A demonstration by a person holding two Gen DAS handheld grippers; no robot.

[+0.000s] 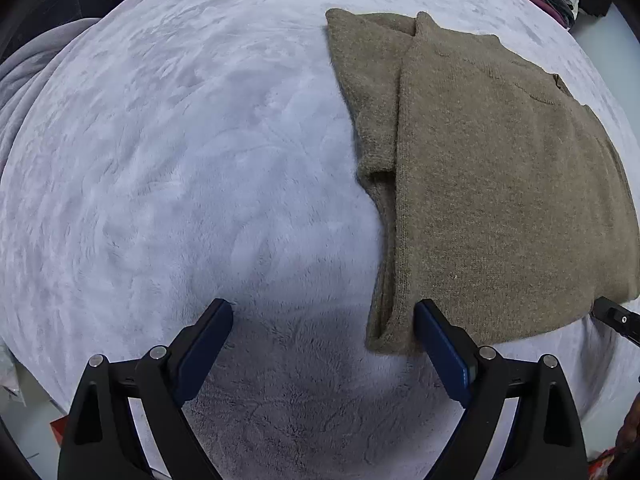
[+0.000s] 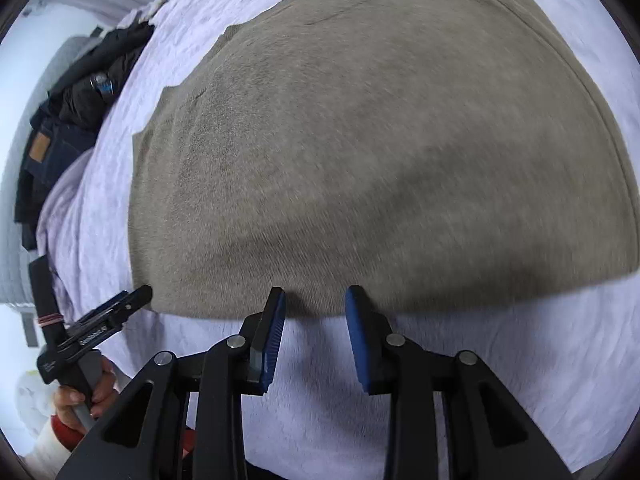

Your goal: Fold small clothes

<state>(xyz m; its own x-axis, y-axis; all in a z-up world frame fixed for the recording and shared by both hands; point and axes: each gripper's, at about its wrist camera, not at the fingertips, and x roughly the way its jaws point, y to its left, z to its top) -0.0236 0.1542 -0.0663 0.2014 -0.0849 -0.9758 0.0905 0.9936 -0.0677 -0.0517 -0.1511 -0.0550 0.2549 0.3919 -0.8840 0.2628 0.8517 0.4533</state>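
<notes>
Plain olive-brown sweater (image 1: pixel 500 184) on pale lavender blanket (image 1: pixel 180 160); gripper pads (image 2: pixel 274 340) blue.

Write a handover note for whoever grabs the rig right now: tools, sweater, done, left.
Left tool: open, empty, low over the blanket at the near left corner of the sweater; one finger overlaps the hem edge.
Right tool: open, empty, fingertips at the near hem, nothing pinched.
Sweater: olive-brown knit, flat on the pale fleece blanket, left sleeve already folded in along the body.
Done: sides look tucked into a rough rectangle.
Left: probably grip the near hem with both tools and fold it toward the collar, then tidy.
Other clothes are piled at the bed's far edge.
</notes>
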